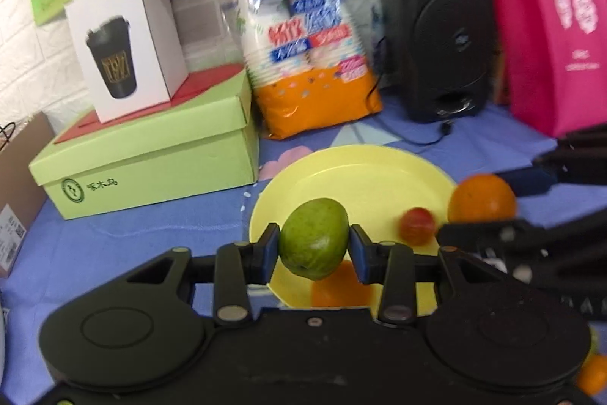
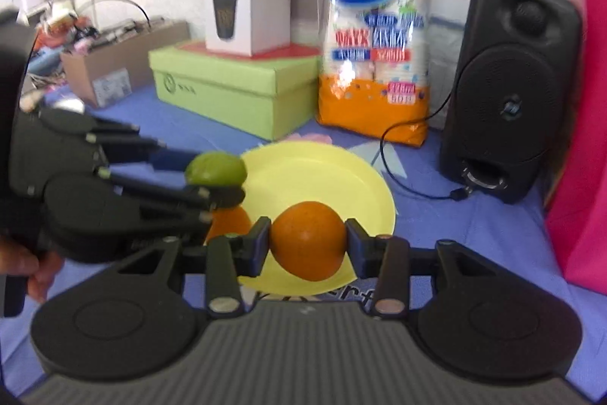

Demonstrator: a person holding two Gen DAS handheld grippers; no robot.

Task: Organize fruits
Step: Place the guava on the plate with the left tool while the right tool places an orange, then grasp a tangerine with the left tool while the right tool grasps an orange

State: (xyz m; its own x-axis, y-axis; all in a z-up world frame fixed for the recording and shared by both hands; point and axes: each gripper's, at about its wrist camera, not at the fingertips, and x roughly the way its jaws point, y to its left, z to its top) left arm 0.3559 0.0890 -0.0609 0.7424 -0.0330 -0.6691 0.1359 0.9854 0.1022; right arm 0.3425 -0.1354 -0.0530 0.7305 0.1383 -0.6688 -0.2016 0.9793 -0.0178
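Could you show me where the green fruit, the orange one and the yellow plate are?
Oval green fruit (image 1: 314, 238): left wrist view, middle of its skin.
Round orange fruit (image 2: 308, 240): right wrist view, centre of its front.
Round yellow plastic plate (image 1: 364, 177): left wrist view, bare inner surface.

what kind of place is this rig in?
Probably a home or office storage table, not a kitchen: stacked green shoe-type box, black speaker, pack of paper cups, plus a yellow plate for fruit.

A cup box (image 1: 129, 40) sits on the shoebox (image 1: 151, 158), left of the plate (image 1: 379, 173).
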